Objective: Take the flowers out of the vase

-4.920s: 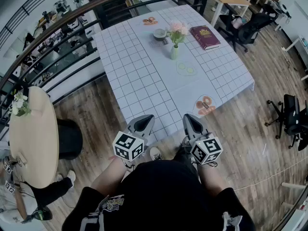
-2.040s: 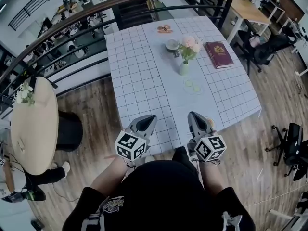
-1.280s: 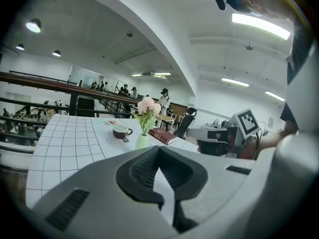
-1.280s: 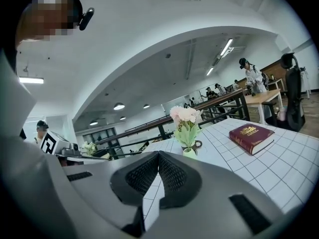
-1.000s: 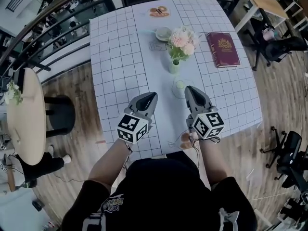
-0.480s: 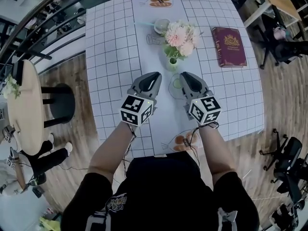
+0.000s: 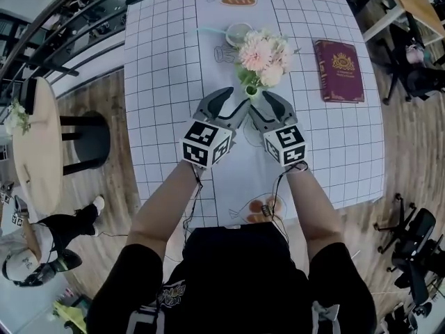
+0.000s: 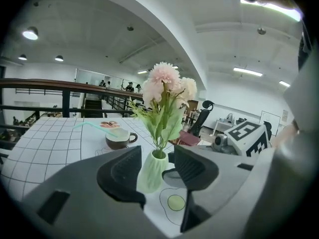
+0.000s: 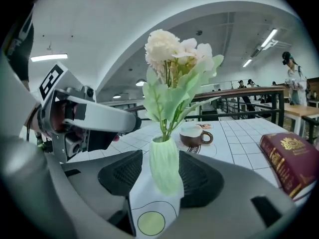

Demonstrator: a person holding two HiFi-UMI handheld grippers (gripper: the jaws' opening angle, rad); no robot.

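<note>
Vase [image 9: 164, 172]: pale green, upright on table [image 7: 167, 61], flowers [image 7: 263, 49] in it, stems vertical. Left hand-held gripper [image 7: 235, 97], right hand-held gripper [image 7: 261, 101]: jaws opening, vase between them, ungripped. Right seemingly nearer.

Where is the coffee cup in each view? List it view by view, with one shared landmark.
Head view: the cup sits top centre, up-left of the flowers.
Left gripper view: the cup is left of centre, left of the vase.
Right gripper view: the cup is at centre, right of the vase.
Shared landmark: the flowers in the vase.
</note>
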